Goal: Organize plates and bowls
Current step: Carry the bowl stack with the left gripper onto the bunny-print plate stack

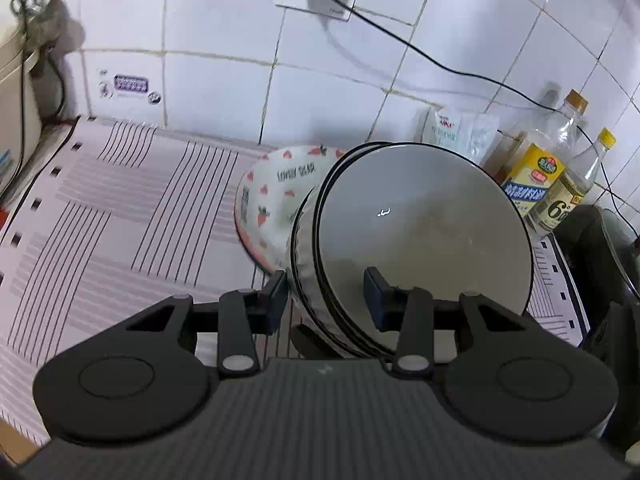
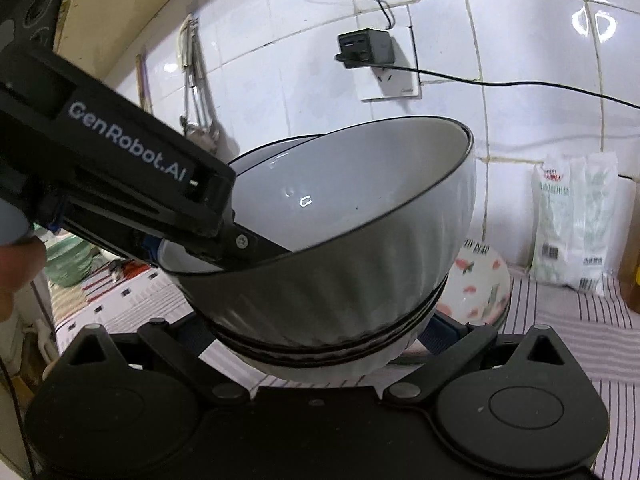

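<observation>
several nested grey black-rimmed bowls hang pinched by left tool and right tool; strawberry-patterned bowl remains unstacked on striped tabletop.

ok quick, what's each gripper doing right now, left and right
left gripper: closed on the rim of the stacked bowls, one finger inside.
right gripper: around the stack's base; grip cannot be told.

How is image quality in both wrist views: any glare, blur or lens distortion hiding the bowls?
Left wrist view: tile lines bow from the fisheye, the strawberry bowl is slightly soft, and a small glint sits inside the stacked bowls without hiding them. Right wrist view: bright glare on the upper-right wall tiles, a blurred hand at the left edge, bowls sharp.
</observation>
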### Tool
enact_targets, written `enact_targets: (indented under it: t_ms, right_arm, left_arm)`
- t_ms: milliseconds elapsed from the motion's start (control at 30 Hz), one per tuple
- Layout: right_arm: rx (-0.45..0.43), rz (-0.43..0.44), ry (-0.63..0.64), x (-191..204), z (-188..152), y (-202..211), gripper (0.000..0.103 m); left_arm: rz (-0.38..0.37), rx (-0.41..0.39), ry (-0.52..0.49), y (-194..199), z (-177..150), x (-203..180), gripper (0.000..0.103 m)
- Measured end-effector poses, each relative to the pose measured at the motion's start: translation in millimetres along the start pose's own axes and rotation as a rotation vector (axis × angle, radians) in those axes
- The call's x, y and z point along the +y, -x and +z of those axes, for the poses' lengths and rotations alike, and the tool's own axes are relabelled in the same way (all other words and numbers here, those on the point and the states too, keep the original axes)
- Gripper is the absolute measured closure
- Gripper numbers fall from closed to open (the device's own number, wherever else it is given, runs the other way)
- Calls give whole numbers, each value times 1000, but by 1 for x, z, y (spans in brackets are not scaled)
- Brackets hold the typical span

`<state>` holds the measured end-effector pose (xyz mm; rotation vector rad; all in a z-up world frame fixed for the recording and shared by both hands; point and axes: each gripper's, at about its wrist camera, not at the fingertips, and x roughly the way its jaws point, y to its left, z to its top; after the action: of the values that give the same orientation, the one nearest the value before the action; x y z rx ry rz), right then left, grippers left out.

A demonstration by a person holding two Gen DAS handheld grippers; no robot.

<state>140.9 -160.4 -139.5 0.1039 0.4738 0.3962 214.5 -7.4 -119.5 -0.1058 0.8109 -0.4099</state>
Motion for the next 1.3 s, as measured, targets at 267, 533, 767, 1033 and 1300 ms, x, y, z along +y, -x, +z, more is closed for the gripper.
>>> enact_targets:
  t_ms: [267, 533, 767, 1033, 1300]
  right_arm:
    - [18, -45, 4, -19, 8, -33, 0]
    - [75, -105, 0, -33, 11, -64, 0]
    - [103, -150, -63, -40, 12, -87, 0]
    - [115, -205, -70, -37, 15, -101, 0]
    - [139, -254, -103, -34, 20, -109, 0]
  left_arm:
    - [-22, 32, -38, -44, 22, 5, 63]
    - [-79, 76, -36, -84, 39, 19, 63]
    - [-80, 88, -66, -108, 47, 23, 63]
    - [-124, 114, 12, -122, 55, 38, 63]
    - [-105, 98, 5, -124, 56, 31, 63]
